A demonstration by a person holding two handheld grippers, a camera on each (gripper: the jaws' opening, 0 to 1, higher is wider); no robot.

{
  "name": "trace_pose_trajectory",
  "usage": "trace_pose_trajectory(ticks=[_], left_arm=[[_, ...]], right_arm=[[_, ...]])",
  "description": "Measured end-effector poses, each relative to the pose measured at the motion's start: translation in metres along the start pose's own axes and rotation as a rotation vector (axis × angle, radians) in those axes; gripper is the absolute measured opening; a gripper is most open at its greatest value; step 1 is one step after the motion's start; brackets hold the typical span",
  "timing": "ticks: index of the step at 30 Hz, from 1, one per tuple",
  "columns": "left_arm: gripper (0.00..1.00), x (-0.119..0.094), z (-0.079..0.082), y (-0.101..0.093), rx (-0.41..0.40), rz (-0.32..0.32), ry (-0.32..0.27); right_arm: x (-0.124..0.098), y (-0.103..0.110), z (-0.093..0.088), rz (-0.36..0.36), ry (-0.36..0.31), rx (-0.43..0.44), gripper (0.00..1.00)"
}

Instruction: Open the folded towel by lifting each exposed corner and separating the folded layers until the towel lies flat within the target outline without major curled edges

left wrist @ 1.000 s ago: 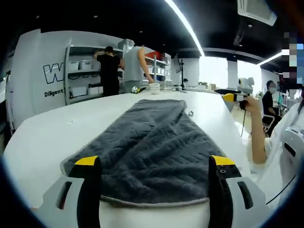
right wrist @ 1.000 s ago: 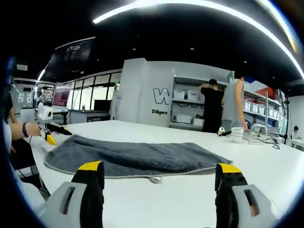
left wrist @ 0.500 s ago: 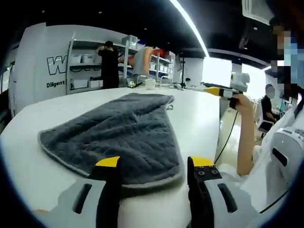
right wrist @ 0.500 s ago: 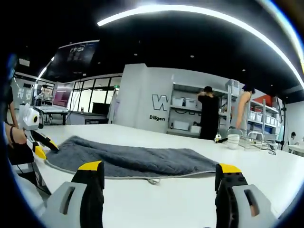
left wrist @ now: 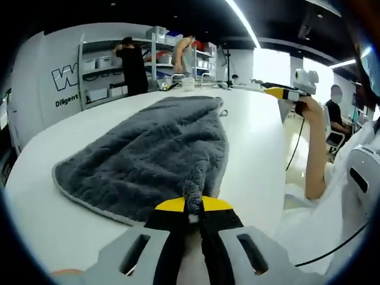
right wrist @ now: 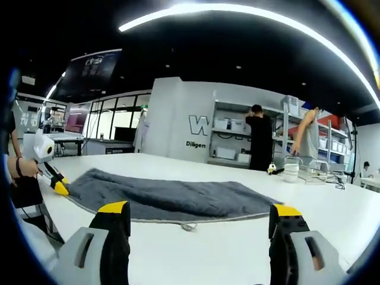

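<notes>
My left tongs (left wrist: 191, 209) pinch towel (left wrist: 155, 147) near corner | towel's long axis runs away ahead | right tongs (right wrist: 200, 221) gape, empty, alongside its long edge

Grey grippers (left wrist: 194, 209), yellow tips, black wristband (right wrist: 18, 167)

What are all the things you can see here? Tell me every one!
towel: one, dark grey with a pale edge, folded, lying on the table
table: one, white, under the towel
shelves: one set, pale, by the far wall, holding boxes
people at the shelves: two, one in black, one in a grey top, standing with backs turned
seated person: one, dark clothes, far side of the room
ceiling light strips: long, white, overhead
left tongs: yellow-tipped, shut on the towel's near corner
right tongs: yellow-tipped, open, held above the table
hand: one, holding the right tongs
</notes>
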State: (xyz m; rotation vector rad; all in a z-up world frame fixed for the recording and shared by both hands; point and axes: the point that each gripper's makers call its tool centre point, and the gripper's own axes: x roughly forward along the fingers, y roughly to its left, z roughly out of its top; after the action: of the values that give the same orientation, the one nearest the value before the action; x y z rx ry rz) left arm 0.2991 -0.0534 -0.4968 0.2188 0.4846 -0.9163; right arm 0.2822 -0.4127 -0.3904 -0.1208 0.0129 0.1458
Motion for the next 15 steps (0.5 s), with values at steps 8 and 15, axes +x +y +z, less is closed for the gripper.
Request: trace_pose_trajectory(ticks=[8, 15], left_arm=[[0.06, -0.048, -0.025, 0.081, -0.033, 0.134, 0.117], [0.06, -0.107, -0.053, 0.168, -0.065, 0.317, 0.207]], right_arm=[[-0.004, -0.008, -0.001, -0.023, 0.007, 0.006, 0.99], [-0.002, -0.007, -0.006, -0.019, 0.033, 0.002, 0.99]])
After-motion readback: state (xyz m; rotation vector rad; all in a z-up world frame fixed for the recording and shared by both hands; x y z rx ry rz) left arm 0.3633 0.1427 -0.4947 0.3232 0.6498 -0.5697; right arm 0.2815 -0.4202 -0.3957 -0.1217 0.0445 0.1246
